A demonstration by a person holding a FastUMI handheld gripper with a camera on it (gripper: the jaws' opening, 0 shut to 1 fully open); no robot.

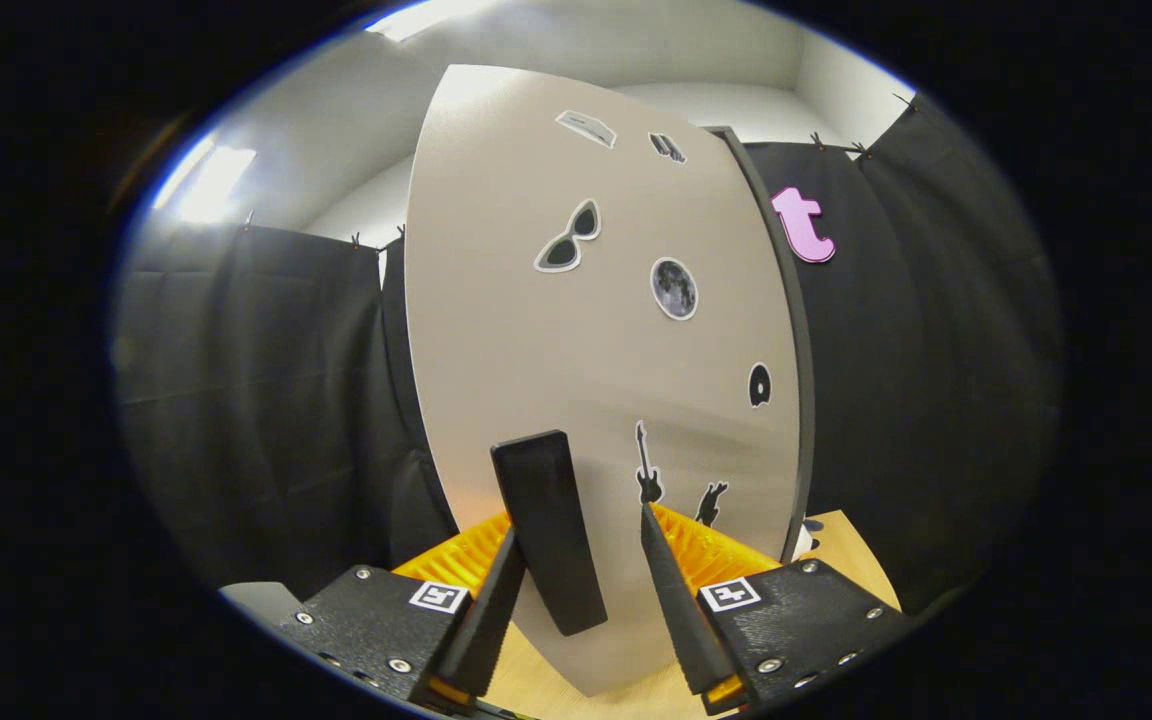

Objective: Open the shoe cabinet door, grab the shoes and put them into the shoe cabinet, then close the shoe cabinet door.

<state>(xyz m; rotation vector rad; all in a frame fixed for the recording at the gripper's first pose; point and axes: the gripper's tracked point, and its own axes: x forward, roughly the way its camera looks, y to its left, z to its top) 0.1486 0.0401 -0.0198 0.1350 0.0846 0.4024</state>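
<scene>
The shoe cabinet door (576, 330) is a tall beige panel with several small stickers, standing close in front of me. Its black bar handle (548, 530) sits low on the door, between my fingers. My gripper (581, 525) is open around it. The left finger (496, 600) lies against the handle's left side, and a gap remains between the handle and the right finger (671, 590). A dark strip (798, 340) runs down the door's right side. I cannot tell whether the door is ajar.
Black cloth walls (256, 400) hang to the left and right behind the cabinet. A light wooden surface (851, 555) shows under the door and at its lower right. White ceiling and lights are above.
</scene>
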